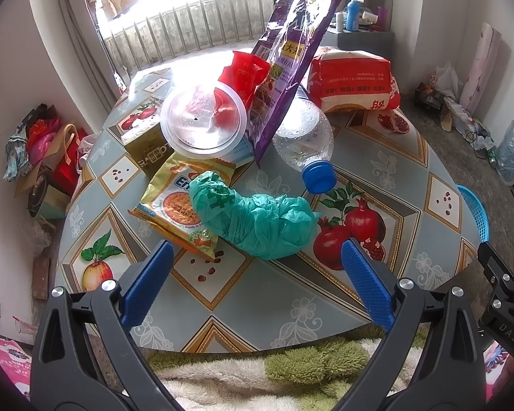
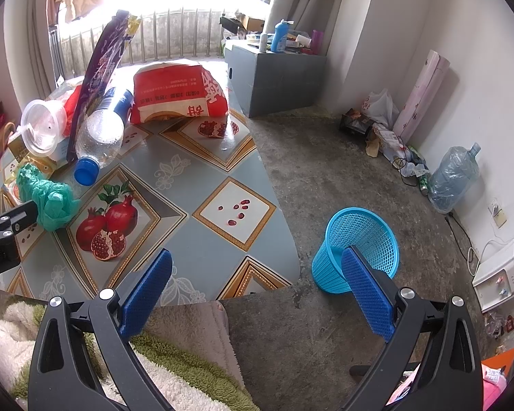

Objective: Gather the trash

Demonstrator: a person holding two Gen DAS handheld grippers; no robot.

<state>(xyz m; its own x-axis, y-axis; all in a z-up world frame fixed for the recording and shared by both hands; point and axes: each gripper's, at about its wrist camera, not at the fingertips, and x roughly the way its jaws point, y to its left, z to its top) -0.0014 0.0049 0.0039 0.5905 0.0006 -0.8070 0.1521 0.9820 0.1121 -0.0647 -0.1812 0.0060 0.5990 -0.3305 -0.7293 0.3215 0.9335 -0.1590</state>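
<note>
Trash lies on a round table (image 1: 243, 301): a crumpled green plastic bag (image 1: 257, 217), a yellow snack wrapper (image 1: 178, 205), a clear bottle with a blue cap (image 1: 305, 140), a clear plastic cup (image 1: 202, 120), a tall purple bag (image 1: 288, 65) and a red-and-white sack (image 1: 353, 82). My left gripper (image 1: 257, 274) is open, just short of the green bag. My right gripper (image 2: 257, 287) is open and empty over the table's right edge. A blue mesh trash basket (image 2: 359, 246) stands on the floor beside the table; the right finger overlaps it in view.
A grey cabinet (image 2: 277, 75) with bottles stands at the back. A water jug (image 2: 455, 178), bags and cables lie along the right wall. A green-and-white fluffy cloth (image 1: 257, 370) is below the table's near edge. Bags are piled at the left wall (image 1: 41, 157).
</note>
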